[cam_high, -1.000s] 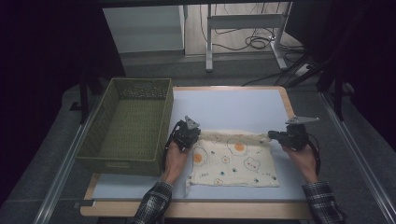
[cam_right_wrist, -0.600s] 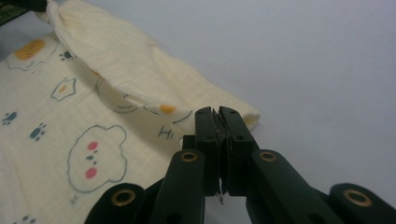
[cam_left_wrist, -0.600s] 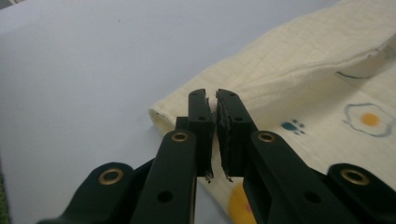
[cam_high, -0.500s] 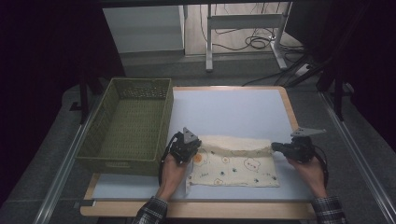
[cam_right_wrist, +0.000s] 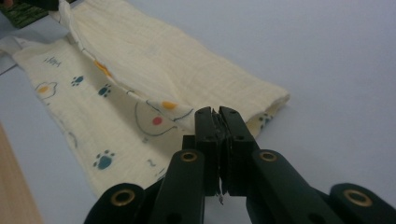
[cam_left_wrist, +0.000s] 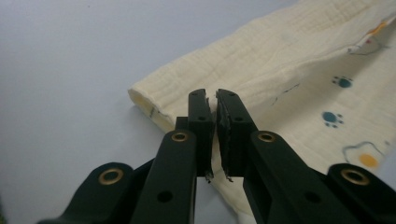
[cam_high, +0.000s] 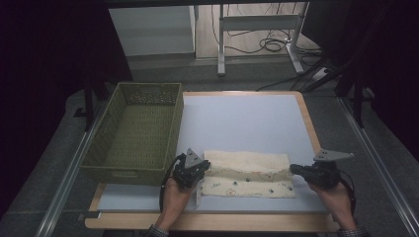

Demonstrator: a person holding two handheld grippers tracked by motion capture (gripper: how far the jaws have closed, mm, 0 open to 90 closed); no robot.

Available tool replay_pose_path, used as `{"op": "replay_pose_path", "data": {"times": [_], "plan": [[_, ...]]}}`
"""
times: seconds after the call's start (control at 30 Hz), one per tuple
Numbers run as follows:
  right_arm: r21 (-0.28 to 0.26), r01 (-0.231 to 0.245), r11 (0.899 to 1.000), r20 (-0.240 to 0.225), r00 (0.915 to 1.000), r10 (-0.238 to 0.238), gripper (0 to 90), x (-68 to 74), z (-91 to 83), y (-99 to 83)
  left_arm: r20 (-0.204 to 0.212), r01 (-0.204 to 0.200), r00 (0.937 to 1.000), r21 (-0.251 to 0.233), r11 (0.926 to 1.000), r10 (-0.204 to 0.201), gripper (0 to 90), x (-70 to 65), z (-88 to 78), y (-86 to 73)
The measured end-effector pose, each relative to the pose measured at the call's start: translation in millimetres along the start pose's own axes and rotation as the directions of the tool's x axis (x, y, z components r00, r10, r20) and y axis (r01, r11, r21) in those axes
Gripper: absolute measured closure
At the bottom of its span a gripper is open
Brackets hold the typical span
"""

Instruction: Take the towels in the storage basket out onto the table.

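High view: one cream cloth [cam_high: 247,174] w/ printed paws is lying on the near part of the white table [cam_high: 242,118], its far edge folded over toward the person; one green wicker basket [cam_high: 136,131] is sitting at the table's left, just beside the cloth's left end. Two hands are working, one gripper each: left gripper [cam_high: 196,168] is pinching the cloth's left end, right gripper [cam_high: 294,170] is pinching its right end. Left gripper view: one pair of black jaws is clenching the folded cloth [cam_left_wrist: 280,79] edge, fabric showing btwn the pads. Right gripper view: one pair of jaws is likewise clamping the cloth's [cam_right_wrist: 140,84] top layer at its corner, lifting it off the printed layer below.
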State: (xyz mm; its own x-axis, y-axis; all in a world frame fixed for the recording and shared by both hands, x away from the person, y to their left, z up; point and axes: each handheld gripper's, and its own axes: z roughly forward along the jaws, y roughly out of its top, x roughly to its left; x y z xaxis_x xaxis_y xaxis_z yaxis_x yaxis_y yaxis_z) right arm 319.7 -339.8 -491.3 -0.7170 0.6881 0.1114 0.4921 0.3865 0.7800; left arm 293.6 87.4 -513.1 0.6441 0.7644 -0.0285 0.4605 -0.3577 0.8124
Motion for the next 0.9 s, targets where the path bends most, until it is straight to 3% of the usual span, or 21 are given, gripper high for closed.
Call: {"op": "replay_pose_path", "data": {"times": [0.3,0.53,0.8,0.9], "plan": [[0.01,0.007,1.0,-0.017,0.9998,-0.007,86.6,16.8,-10.2,-17.0,0.087,-0.005,0.9962,-0.021,0.9998,0.007,84.7,-3.6,-8.6,-18.9],[0.028,0.03,0.999,-0.017,0.9994,-0.03,86.6,28.1,-13.5,-28.4,0.103,-0.035,0.994,-0.023,0.9991,0.037,84.4,-11.0,-15.4,-25.6],[0.029,0.029,0.999,-0.033,0.9991,-0.028,85.6,36.2,-17.3,-40.4,0.153,-0.014,0.9881,-0.01,0.9999,0.015,82.3,-14.5,-17.7,-38.7],[0.026,0.023,0.999,-0.04,0.9989,-0.022,80.8,36.8,-16.8,-44.1,0.197,0.023,0.9802,-0.004,0.9997,-0.022,71.9,-12.2,-20.0,-43.4]]}}
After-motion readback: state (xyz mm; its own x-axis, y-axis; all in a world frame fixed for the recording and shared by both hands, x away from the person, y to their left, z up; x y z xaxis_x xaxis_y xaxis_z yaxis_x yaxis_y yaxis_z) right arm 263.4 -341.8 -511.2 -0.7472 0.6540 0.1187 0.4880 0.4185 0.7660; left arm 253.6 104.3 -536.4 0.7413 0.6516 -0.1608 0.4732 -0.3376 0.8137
